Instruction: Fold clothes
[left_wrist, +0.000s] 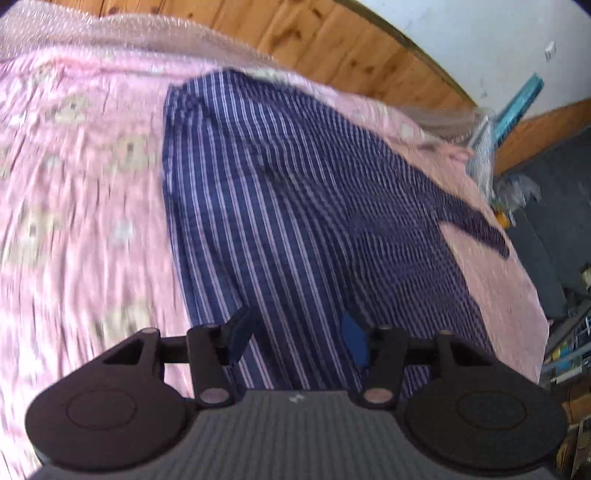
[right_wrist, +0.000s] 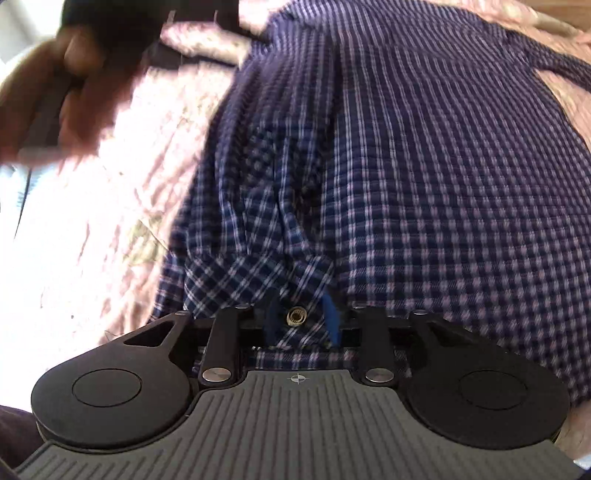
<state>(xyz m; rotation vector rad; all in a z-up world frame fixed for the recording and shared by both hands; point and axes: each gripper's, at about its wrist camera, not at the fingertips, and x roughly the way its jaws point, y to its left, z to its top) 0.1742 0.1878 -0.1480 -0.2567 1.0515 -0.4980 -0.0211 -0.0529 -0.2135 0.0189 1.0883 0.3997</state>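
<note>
We see the checked shirt (left_wrist: 295, 206) spread across a bed, on a pink bedspread (left_wrist: 81, 192) printed with pale figures, with the wooden headboard (left_wrist: 332, 40) behind it. It lies mostly flat, one sleeve (left_wrist: 476, 225) trailing off towards the bed's edge. We judge that lying spread out like this gives the cloth room to be turned over on itself.

Our right gripper (right_wrist: 301, 319) sits low at the near edge of the shirt. Its fingers are drawn close together with a pinch of checked cloth between them, beside a small brass snap (right_wrist: 295, 316). We think an edge is gripped so that a whole panel follows when it is lifted.

Our left gripper (left_wrist: 297, 338) hangs just above the cloth further along. Its fingers stand apart with nothing between them, perhaps ready for a second hold.

In the right wrist view, a blurred hand (right_wrist: 62, 92) shows at the upper left, over the bedspread; we cannot tell what it holds.

Whether this is an opening fold or a later one, the pictures do not settle, for a sleeve is out and the body is wide.

We can read no brand, label or writing. The only mark is a small crosshair on the right gripper's grey body.
</note>
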